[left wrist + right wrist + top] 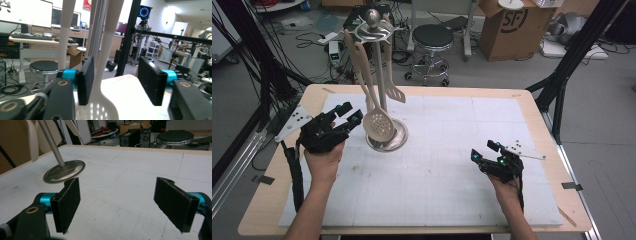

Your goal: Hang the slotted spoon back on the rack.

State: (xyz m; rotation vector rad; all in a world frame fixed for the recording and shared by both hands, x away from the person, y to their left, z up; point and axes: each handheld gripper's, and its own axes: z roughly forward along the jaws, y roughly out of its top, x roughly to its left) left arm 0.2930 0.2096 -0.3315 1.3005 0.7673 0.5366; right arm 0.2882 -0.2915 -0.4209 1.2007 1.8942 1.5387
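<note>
Step in hand: While your left gripper (346, 114) sits at the hanging slotted spoon (378, 123), the work looks like either letting go of that spoon on the rack or setting up to take it; the frames alone don't decide which.
Left tongs: Spread. In the left gripper view the spoon's neck (105, 62) runs up between the pads, close against the left-hand pad (85, 82) and well apart from the other; nothing is pinched.
Spoon: It hangs by its handle from the top ring of the utensil stand (373, 30), bowl down, just above the stand's round steel base (398, 140), toward the table's far left.
Other utensils: A slotted turner (395, 92) and one more pale handle hang from the same ring, just beside the spoon.
Right tongs: Your right gripper (484, 151) rests low over the white mat (452, 165) near the right edge, jaws wide apart and empty; its own view looks across to the base (64, 171).
Next move, if you are taking it: Centre the neck between the pads, close firmly, then lift until the handle's eye clears its hook.
Next move, if you are leaving it: Draw straight back so neither pad drags the spoon.
Watch for: The stand looks light and top-heavy; a sideways tug could tip it or set the neighbours swinging.
</note>
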